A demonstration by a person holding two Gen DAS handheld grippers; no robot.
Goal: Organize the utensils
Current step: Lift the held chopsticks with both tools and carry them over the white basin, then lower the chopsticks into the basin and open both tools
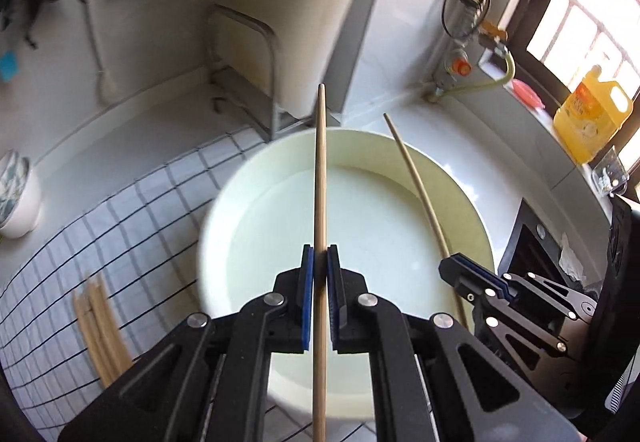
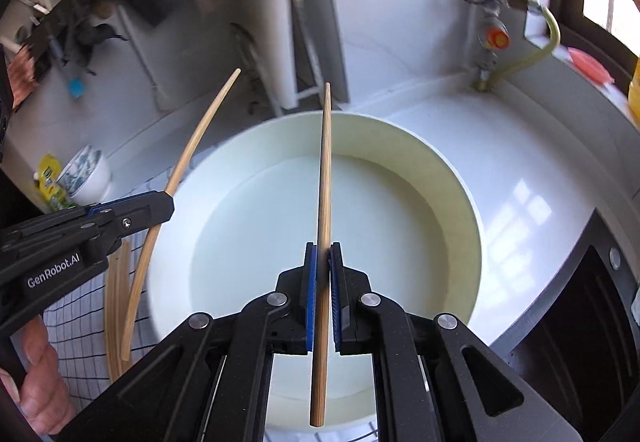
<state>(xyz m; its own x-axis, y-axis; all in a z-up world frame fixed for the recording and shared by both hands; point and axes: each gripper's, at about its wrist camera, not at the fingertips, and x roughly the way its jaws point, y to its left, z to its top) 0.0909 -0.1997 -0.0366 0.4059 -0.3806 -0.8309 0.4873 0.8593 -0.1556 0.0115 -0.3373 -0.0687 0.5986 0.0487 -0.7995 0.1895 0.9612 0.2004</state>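
Note:
My left gripper (image 1: 320, 254) is shut on a wooden chopstick (image 1: 321, 170) that points forward over a large pale basin (image 1: 248, 178) holding water. My right gripper (image 2: 323, 252) is shut on a second chopstick (image 2: 325, 170) over the same basin (image 2: 452, 178). Each gripper shows in the other view: the right gripper (image 1: 454, 262) with its chopstick (image 1: 416, 182) at the right, the left gripper (image 2: 170, 202) with its chopstick (image 2: 200, 130) at the left. Several more chopsticks (image 1: 100, 326) lie on the checked cloth (image 1: 120, 210) left of the basin; they also show in the right wrist view (image 2: 116, 302).
A patterned white bowl (image 1: 18, 194) stands at the far left on the counter. A yellow oil jug (image 1: 592, 114) sits on the window ledge at right. A metal rack (image 1: 256, 78) and gas pipes (image 1: 468, 38) stand behind the basin. A dark stove edge (image 2: 580, 306) is at right.

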